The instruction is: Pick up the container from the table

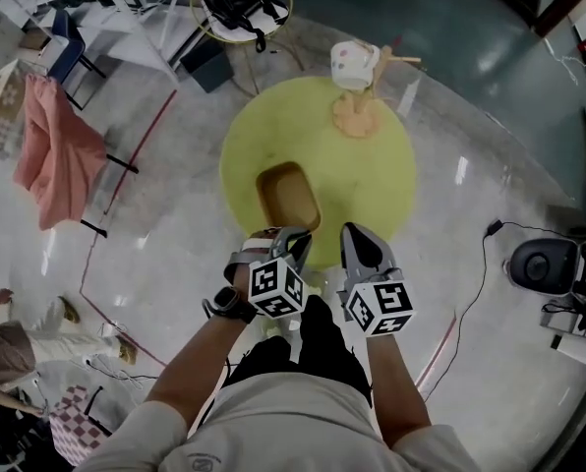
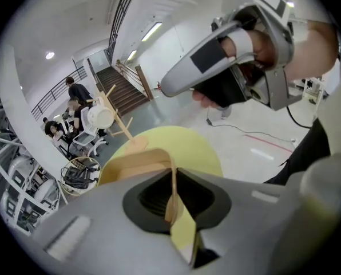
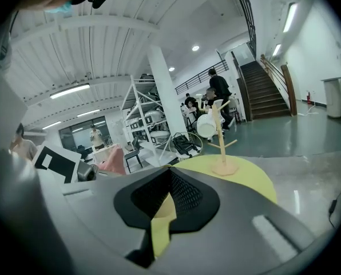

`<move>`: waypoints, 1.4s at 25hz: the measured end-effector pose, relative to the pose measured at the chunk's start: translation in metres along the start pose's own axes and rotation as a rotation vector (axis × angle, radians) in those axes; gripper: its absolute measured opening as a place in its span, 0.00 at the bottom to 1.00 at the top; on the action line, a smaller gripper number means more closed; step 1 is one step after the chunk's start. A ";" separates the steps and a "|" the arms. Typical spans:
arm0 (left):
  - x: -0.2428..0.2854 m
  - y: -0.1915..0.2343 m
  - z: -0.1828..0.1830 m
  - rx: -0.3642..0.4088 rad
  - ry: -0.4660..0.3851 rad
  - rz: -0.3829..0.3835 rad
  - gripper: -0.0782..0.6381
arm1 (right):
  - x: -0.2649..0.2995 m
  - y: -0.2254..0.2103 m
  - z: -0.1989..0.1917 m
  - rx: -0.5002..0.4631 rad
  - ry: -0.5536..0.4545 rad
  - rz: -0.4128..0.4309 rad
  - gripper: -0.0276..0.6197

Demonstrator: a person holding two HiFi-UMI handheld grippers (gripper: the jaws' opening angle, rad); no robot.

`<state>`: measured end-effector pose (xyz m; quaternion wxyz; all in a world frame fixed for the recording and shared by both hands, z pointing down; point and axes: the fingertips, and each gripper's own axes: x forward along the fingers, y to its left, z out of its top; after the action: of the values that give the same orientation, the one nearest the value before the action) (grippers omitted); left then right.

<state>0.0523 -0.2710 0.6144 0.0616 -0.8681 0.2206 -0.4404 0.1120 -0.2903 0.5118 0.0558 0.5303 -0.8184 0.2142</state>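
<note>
A tan rectangular container (image 1: pixel 288 197) lies open side up on the near half of the round yellow table (image 1: pixel 372 180). My left gripper (image 1: pixel 291 240) reaches its near end. In the left gripper view the jaws (image 2: pixel 171 202) are shut on the container's (image 2: pixel 137 162) thin wall, which stands between the two dark pads. My right gripper (image 1: pixel 361 245) hovers just to the right of the container over the table's near edge. Its jaws (image 3: pixel 167 202) are shut with nothing between them. It also shows from the side in the left gripper view (image 2: pixel 179 85).
A wooden mug tree (image 1: pixel 360 101) with a white mug (image 1: pixel 350 65) stands at the table's far edge. A pink cloth (image 1: pixel 57 150) hangs on a chair at the left. A wire basket (image 1: pixel 239 3) sits beyond the table. A cable (image 1: pixel 475 293) and a black device (image 1: pixel 544 264) lie on the floor at the right.
</note>
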 end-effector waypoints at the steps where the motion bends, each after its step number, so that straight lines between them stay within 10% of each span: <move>1: -0.008 -0.001 0.003 0.001 -0.008 0.005 0.15 | -0.004 0.004 0.003 -0.005 -0.006 -0.004 0.06; 35: -0.216 -0.034 0.062 0.092 -0.190 0.083 0.15 | -0.109 0.117 0.067 -0.120 -0.168 -0.065 0.06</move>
<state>0.0012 -0.1516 0.4279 0.1401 -0.8923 0.2288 -0.3631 0.0637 -0.1850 0.3821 0.0255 0.5682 -0.8140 0.1179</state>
